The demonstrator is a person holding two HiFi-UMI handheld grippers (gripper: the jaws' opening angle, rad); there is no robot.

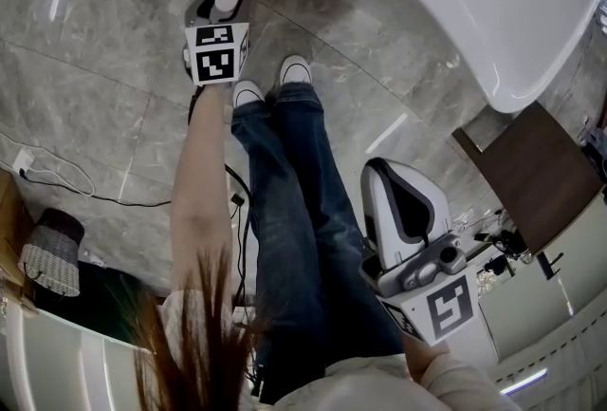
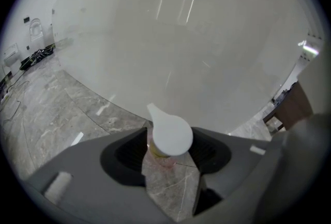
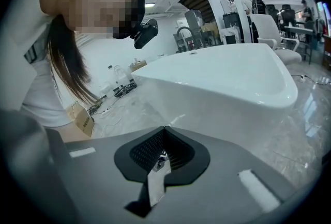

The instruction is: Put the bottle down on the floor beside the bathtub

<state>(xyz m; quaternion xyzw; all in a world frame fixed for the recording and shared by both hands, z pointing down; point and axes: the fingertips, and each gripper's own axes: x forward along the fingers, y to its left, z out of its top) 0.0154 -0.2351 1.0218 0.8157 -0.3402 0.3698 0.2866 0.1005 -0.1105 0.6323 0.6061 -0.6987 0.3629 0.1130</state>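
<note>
**Now that the pump bottle stands by the tub, we draw the claw off clean**

Since the left claw point(image 1: 219, 5) has its jaws wide apart on either side of the pump bottle point(image 2: 170, 135), we judge that the bottle is released and the step in hand is the withdrawal. In the head view the bottle sits at the upper left of the frame. It is upright on the marble floor point(image 1: 114, 67), near the white wall of the bathtub point(image 1: 455, 1) but apart from it. In the left gripper view its white pump head point(image 2: 168, 130) fills the gap between the pads, and the tub wall takes up most of the frame behind it.

The pads look close to the bottle on both sides, so we should back the claw out along its own line and upward without twisting. A sideways drift could catch the spout and tip the bottle. We would keep the jaws spread until the pump head is clear of them.

The right claw point(image 3: 163, 137) has its jaws together on nothing. It is held at the lower right of the head view, well away from the bottle, and we should leave it there. Our white shoes point(image 1: 270, 82) are near the bottle, so any step back should be a careful one.
</note>
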